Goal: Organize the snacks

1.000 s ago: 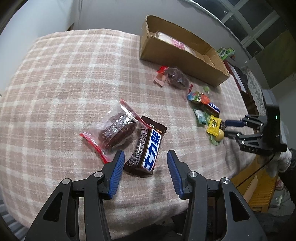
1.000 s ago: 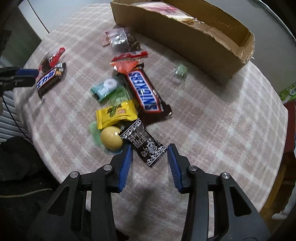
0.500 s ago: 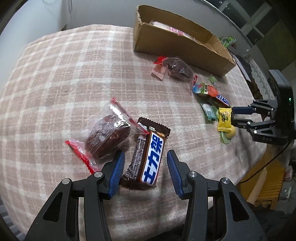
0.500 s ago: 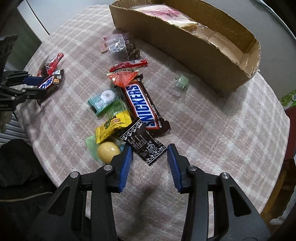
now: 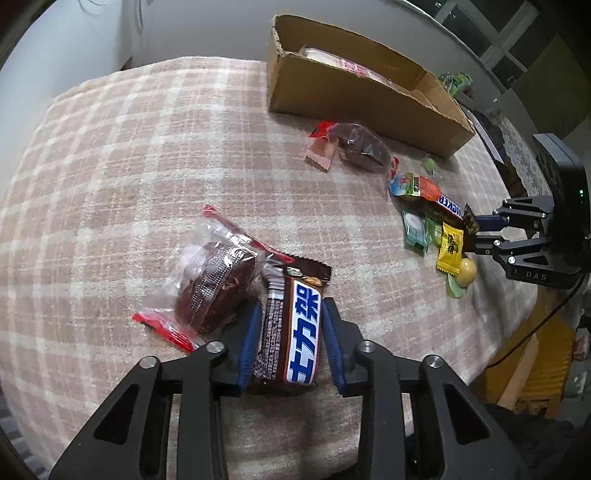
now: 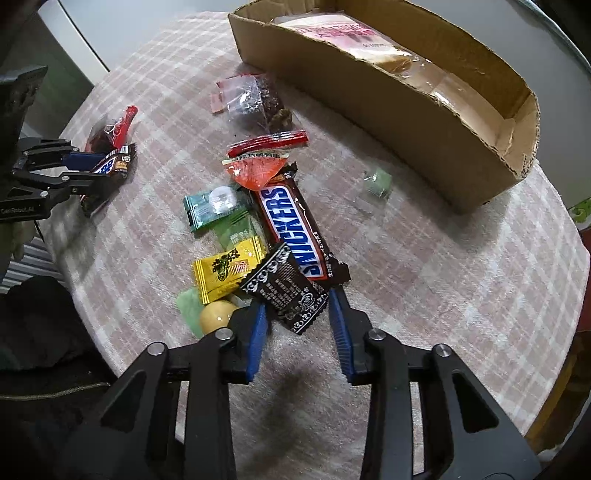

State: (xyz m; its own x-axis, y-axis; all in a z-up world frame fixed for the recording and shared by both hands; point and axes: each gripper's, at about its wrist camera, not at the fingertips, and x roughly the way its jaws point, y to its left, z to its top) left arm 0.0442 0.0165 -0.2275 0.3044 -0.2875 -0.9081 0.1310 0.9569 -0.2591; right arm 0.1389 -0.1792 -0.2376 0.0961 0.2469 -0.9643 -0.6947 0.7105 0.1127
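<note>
My left gripper point(image 5: 290, 314) has its blue pads against both sides of a brown Snickers bar with Chinese lettering point(image 5: 291, 325), lying on the checked tablecloth. A clear-wrapped brown cake point(image 5: 212, 286) lies just to its left. My right gripper point(image 6: 297, 314) is open around the near end of a black patterned packet point(image 6: 286, 288), beside a large Snickers bar point(image 6: 295, 229), a yellow packet point(image 6: 225, 269) and a yellow ball point(image 6: 216, 317). The cardboard box point(image 6: 509, 162) stands at the back with a pink-labelled bag point(image 6: 343, 33) inside.
A red jelly cup point(image 6: 256, 168), teal mint packets point(image 6: 214, 205), a wrapped cake point(image 6: 255, 99) and a small green candy point(image 6: 376, 182) lie between the pile and the box. The round table edge point(image 6: 480, 387) drops off to the right. A yellow stool point(image 5: 535, 369) stands beside the table.
My left gripper moved forward and closed onto the Chinese-lettered Snickers bar. My right gripper advanced so its open fingers now flank the black packet.
</note>
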